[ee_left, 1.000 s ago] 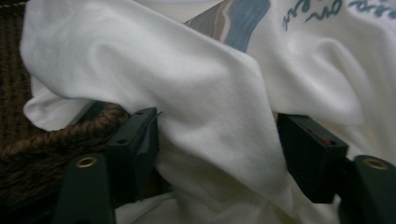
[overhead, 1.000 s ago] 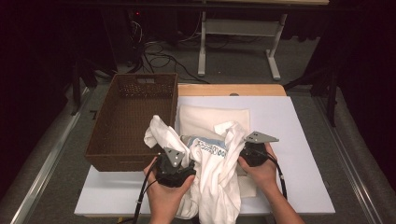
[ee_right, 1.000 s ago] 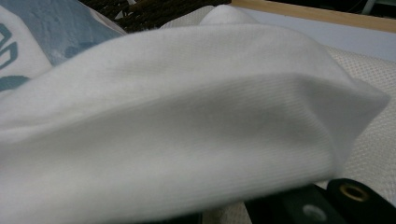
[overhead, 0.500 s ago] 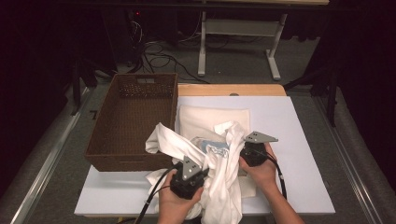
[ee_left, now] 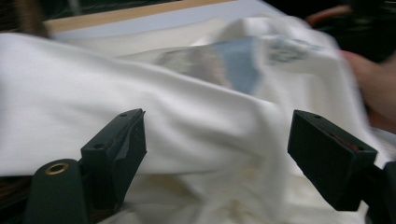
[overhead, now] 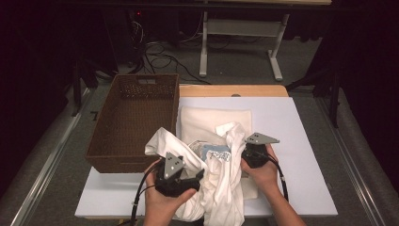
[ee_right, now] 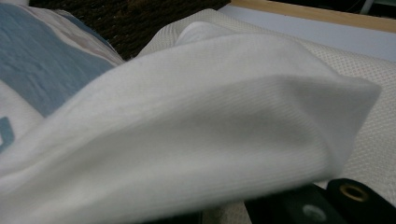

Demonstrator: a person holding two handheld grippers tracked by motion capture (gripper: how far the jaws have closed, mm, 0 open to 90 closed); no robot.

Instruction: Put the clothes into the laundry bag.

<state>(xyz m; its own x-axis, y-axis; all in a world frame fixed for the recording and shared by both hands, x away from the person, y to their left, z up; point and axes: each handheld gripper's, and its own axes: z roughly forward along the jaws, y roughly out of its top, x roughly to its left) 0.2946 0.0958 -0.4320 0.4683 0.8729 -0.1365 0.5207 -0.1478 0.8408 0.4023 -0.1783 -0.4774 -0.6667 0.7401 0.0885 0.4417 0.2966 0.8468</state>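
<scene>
So over on the left of the table [overhead: 306, 122] there's a brown wicker basket [overhead: 134, 117], sitting right beside a folded cream cloth [overhead: 207, 120] that's lying flat on the white tabletop. In front of those is a bunched-up white t-shirt [overhead: 221, 188] with a blue-and-grey print on it, crumpled between the two hands and hanging down over the near edge of the table. The left gripper [overhead: 176, 176] is down at the near-left side of the shirt, grey plate on top, cable trailing off toward the bottom. In the left gripper view its jaws are spread wide, one at each side of the frame, with the white shirt fabric [ee_left: 196, 126] draped across the gap between them and nothing pinched; the picture is a bit blurry. Farther right, the right gripper [overhead: 254, 153] sits at the shirt's right side, just over the cream cloth. In the right gripper view a thick fold of the shirt [ee_right: 210, 121] covers almost everything, with the blue print [ee_right: 42, 70] off to the left and the textured cream cloth [ee_right: 369, 149] behind. The jaws are buried under that fold, so I honestly can't tell if they're clamped on it or not.
</scene>
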